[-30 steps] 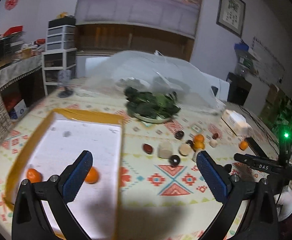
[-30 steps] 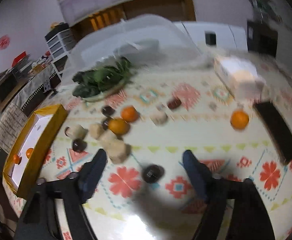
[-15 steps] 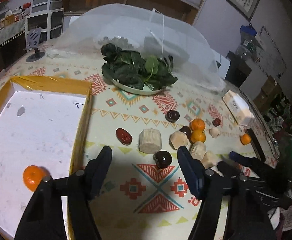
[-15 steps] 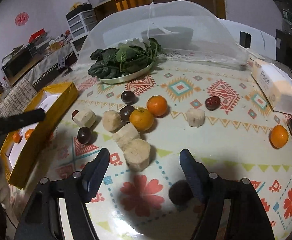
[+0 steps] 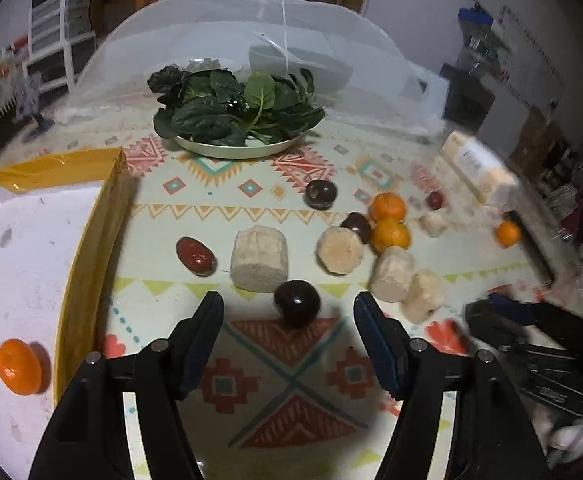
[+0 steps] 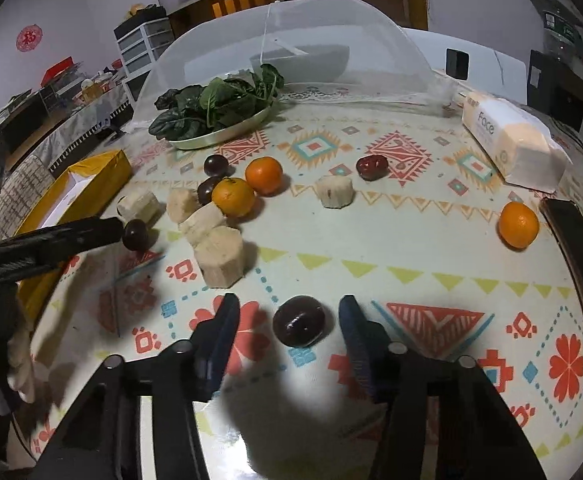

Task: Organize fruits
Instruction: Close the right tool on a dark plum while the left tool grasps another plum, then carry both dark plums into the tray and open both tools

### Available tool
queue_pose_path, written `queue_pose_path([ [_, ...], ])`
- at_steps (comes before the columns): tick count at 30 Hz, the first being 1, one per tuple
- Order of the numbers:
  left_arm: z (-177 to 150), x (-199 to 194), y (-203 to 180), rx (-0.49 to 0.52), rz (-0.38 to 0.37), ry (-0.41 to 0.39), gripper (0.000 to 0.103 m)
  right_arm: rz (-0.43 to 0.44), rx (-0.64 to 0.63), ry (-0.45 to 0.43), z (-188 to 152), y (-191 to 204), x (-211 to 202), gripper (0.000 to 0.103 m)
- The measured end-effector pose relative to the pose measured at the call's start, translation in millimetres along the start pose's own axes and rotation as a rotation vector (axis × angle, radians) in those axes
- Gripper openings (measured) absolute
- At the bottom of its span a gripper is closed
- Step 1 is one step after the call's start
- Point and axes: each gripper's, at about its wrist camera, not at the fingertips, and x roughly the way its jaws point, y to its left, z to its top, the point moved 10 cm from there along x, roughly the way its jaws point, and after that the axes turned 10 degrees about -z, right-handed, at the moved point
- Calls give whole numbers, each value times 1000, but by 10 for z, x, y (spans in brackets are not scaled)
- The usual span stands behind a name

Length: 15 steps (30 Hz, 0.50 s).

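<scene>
My left gripper [image 5: 287,312] is open, its fingers either side of a dark plum [image 5: 296,303] on the patterned tablecloth. My right gripper [image 6: 289,314] is open around another dark plum [image 6: 299,321]. Oranges [image 6: 233,196], a red date [image 5: 195,255] and pale cut stem pieces [image 5: 258,259] lie scattered in the middle. A yellow-rimmed box [image 5: 87,240] at the left holds an orange [image 5: 18,366]. A lone orange [image 6: 518,219] sits far right.
A plate of spinach [image 5: 235,110] and a mesh food cover [image 5: 251,48] stand at the back. A tissue pack [image 6: 511,140] and a dark phone [image 6: 579,252] lie at the right. The left gripper shows in the right wrist view [image 6: 51,240].
Both grippers have moved forward and down toward the table. Each now has a dark plum between its open fingers; the left one left the box area.
</scene>
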Motion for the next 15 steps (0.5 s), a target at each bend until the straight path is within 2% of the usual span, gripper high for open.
queue_pose_path([
  [2,-4,63,-14,24,34,6,67,2,-1,5,-14,9,6,48],
  [4,-19,138,-13,34,55,22,56,1,5,11,-21,-2,17,46],
  [5,-31,176,-7,32,59,33,36,0,9,13,-21,-11,21,43],
  [6,-50,222,-13,23,42,49,26,-4,14,14,-25,-27,21,39],
  [7,-50,236,-29,13,22,44,26,-7,17,15,-20,-35,21,37],
  [10,-61,215,-50,32,43,35,26,-21,23,19,-33,-68,19,29],
  [15,-60,53,-79,23,29,4,26,-18,38,19,-44,-90,-5,27],
])
